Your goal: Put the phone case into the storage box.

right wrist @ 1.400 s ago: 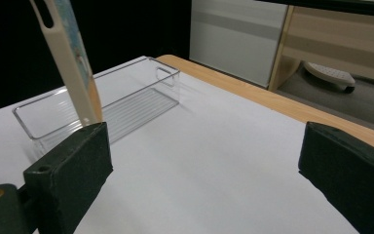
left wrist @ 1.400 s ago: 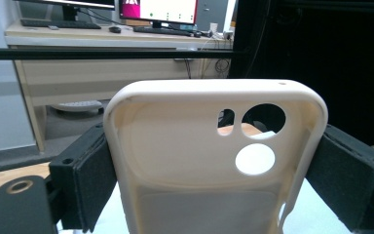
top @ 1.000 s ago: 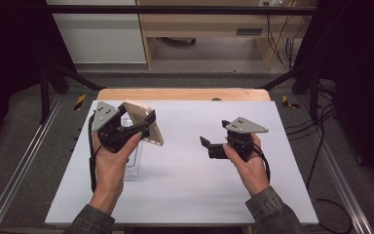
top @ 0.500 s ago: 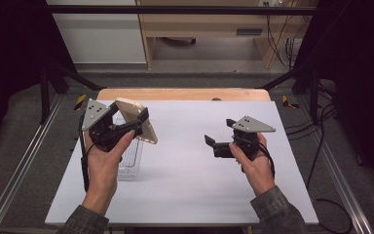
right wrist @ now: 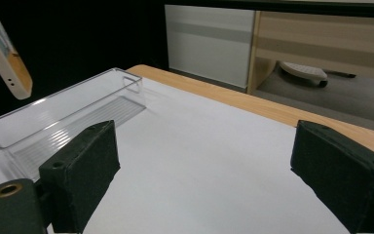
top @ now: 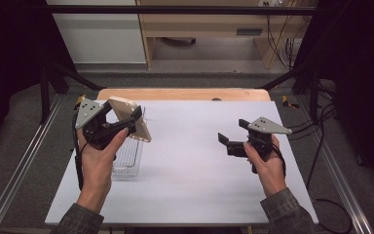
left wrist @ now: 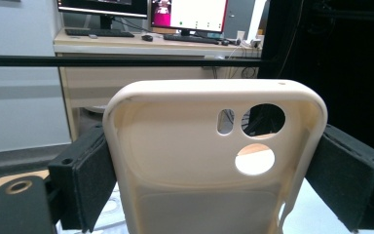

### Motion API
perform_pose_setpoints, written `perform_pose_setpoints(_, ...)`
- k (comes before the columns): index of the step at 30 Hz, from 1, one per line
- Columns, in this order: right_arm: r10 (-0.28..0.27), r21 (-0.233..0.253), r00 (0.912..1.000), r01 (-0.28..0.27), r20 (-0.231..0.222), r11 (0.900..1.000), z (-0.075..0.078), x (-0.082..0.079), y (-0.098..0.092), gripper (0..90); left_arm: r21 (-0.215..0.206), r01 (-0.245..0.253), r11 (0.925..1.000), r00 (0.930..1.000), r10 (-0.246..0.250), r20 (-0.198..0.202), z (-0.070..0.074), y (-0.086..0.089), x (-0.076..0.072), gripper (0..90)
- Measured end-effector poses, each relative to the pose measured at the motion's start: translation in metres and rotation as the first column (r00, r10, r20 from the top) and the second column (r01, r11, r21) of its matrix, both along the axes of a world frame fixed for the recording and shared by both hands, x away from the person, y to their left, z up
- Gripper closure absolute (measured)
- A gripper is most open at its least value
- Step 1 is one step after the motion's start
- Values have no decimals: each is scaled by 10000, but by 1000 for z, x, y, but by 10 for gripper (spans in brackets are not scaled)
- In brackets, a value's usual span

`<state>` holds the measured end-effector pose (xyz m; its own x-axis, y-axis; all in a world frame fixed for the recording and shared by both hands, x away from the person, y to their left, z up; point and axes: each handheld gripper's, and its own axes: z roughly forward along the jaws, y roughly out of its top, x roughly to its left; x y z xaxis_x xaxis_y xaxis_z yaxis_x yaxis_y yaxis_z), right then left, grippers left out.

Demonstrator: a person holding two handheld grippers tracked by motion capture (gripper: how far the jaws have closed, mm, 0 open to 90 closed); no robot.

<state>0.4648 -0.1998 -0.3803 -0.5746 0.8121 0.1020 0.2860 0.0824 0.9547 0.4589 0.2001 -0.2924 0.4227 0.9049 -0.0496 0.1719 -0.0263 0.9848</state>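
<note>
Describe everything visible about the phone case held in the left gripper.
The phone case is cream-coloured and looks like soft matte plastic or rubber, with rounded corners, a raised rim and three camera cut-outs near its top. It is empty, its hollow inside facing the gripper's camera. The left gripper clamps it by its two long edges, holding it in the air, tilted, above the clear plastic tray. Only the pads touch it.

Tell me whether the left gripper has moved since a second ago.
Yes. The left gripper, shut on the phone case, has drifted toward the table's left edge, now above the clear tray.
</note>
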Motion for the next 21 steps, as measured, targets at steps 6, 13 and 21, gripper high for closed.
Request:
perform_pose_setpoints(6,-656,98,9977,654,192,9978,-12,-2,-17,117,95,-247,9996,9997,247,-21,0,8,3,110)
perform_pose_setpoints(13,-923,127,9953,920,287,9957,-32,-8,-37,91,-31,-531,9986,9984,530,-196,-3,20,10,110)
perform_pose_setpoints(21,-1164,303,9930,1157,224,9928,-52,-20,-55,69,40,-726,9974,9971,726,-233,-9,23,19,110)
